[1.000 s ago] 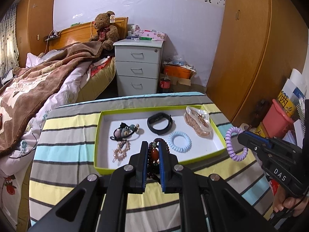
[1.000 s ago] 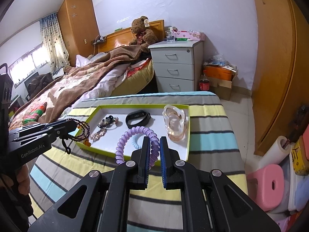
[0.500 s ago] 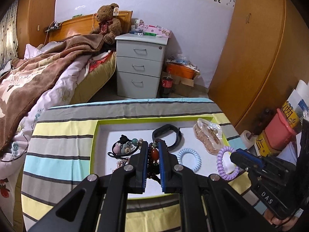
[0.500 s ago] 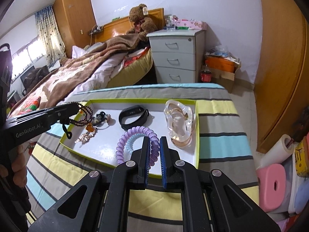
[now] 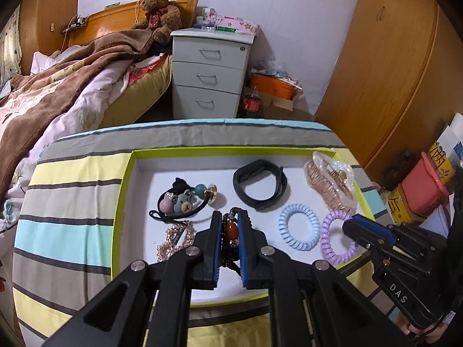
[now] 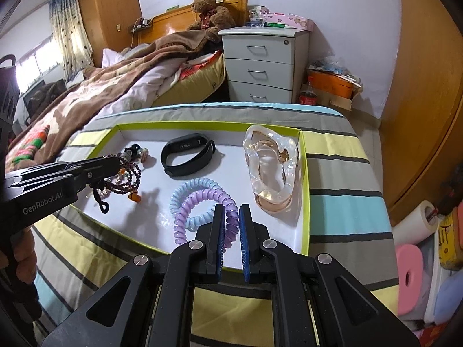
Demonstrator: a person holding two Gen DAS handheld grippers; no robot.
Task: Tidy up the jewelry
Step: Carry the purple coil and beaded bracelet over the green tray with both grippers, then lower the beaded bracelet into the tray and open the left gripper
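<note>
Left wrist view shows the left tool (image 5: pixel 230 231) clamped narrow on a dark bead bracelet (image 5: pixel 230 231) with an orange bead, held over the near middle of the green-rimmed tray (image 5: pixel 127 173). The right tool (image 6: pixel 230 225) is likewise pinched narrow on a purple coil hair tie (image 6: pixel 202 202), carried over the tray's near right part, just above a blue coil hair tie (image 6: pixel 189 190).

Both loads look ready to be set down. To do it well, each tool should sink until its item nearly rests on the white tray floor, then open only a little so the loop slips free without springing out. The bracelet wants a bare patch between the bear hair tie (image 5: pixel 181 202) and the blue coil; the purple coil is better placed beside the blue one than on it, clear of the clear hair claw (image 6: pixel 270 167). The dangling strands of the bracelet could snag on the gold chain (image 5: pixel 173 240) below.

Hard to judge: the left tool hides most of the bracelet and the tray floor under it, so a free spot there cannot be confirmed. Whether the purple coil already touches the blue one cannot be told. The black wristband (image 6: pixel 188 153) lies farther back, untouched
</note>
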